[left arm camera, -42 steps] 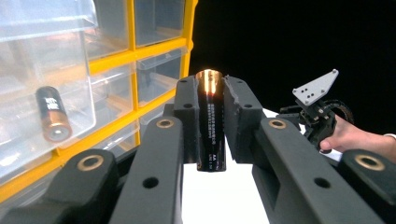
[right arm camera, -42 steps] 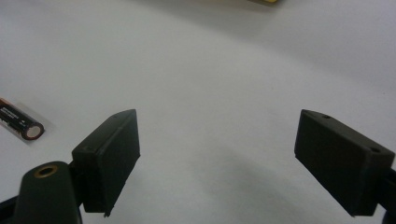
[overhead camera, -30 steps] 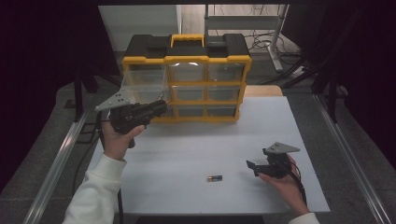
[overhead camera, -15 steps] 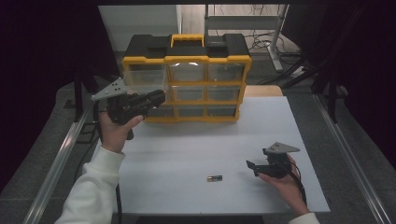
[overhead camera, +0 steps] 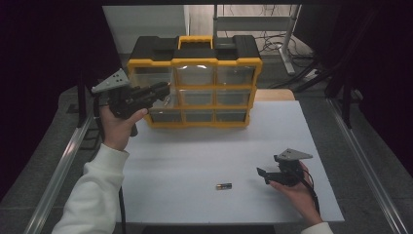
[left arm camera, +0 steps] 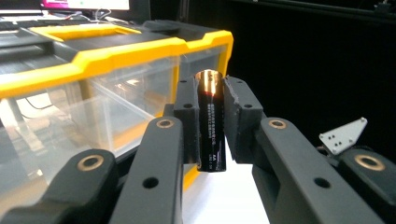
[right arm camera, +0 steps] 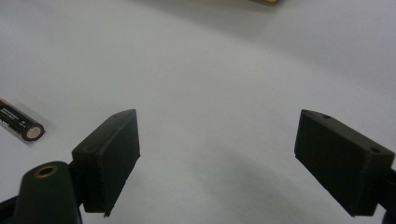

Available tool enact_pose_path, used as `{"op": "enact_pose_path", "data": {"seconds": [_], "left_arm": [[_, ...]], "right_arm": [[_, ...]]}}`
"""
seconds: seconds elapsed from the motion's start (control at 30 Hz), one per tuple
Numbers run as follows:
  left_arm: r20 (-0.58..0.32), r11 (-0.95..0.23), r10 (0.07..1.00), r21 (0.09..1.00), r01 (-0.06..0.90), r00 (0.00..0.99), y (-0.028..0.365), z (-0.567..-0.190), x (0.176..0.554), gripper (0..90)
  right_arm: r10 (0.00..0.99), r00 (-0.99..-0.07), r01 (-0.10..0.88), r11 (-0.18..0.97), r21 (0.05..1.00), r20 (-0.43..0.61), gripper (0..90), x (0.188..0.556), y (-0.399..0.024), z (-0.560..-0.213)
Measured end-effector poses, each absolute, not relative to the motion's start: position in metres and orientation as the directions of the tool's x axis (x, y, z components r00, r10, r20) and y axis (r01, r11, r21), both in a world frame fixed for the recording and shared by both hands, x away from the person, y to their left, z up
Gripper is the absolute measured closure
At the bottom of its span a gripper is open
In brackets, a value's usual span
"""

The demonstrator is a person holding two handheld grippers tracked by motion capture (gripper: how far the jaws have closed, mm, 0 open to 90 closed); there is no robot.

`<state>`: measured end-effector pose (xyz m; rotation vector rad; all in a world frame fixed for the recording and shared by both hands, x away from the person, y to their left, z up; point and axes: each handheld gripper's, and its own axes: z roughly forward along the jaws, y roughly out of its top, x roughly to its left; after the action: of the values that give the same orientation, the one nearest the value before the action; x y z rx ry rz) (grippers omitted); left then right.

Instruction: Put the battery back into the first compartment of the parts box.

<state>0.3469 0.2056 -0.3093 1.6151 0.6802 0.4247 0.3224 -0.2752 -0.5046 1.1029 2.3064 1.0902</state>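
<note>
The left gripper [left arm camera: 211, 121], fingers clamped on an upright battery [left arm camera: 210, 122], hangs just right of the drawer cabinet [left arm camera: 93, 93] at frame left; the right gripper [right arm camera: 219, 163] gapes wide.

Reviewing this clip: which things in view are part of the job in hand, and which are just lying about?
In the job:
- black battery, clamped upright in the left gripper
- yellow drawer organizer, right beside that gripper
- second battery, lying on the white mat near the open right gripper

Just lying about:
- cables and a metal stand on the floor behind the table
</note>
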Motion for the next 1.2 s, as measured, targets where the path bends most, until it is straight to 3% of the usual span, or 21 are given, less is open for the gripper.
{"op": "enact_pose_path", "data": {"seconds": [0.8,1.0,1.2], "left_arm": [[-0.132,-0.013,0.767,0.975,0.221,0.628,0.219,-0.300,0.377,76.1],[-0.135,0.011,0.797,0.978,0.209,0.588,0.218,-0.298,0.375,49.3],[-0.140,-0.003,0.737,0.978,0.210,0.662,0.214,-0.298,0.367,38.7]], "right_arm": [[0.774,-0.633,0.500,0.400,0.768,0.009,14.3,0.323,-0.275,-0.505],[0.773,-0.634,0.498,0.400,0.769,0.008,14.3,0.323,-0.275,-0.505],[0.774,-0.633,0.499,0.400,0.769,0.009,14.3,0.323,-0.275,-0.505]]}}
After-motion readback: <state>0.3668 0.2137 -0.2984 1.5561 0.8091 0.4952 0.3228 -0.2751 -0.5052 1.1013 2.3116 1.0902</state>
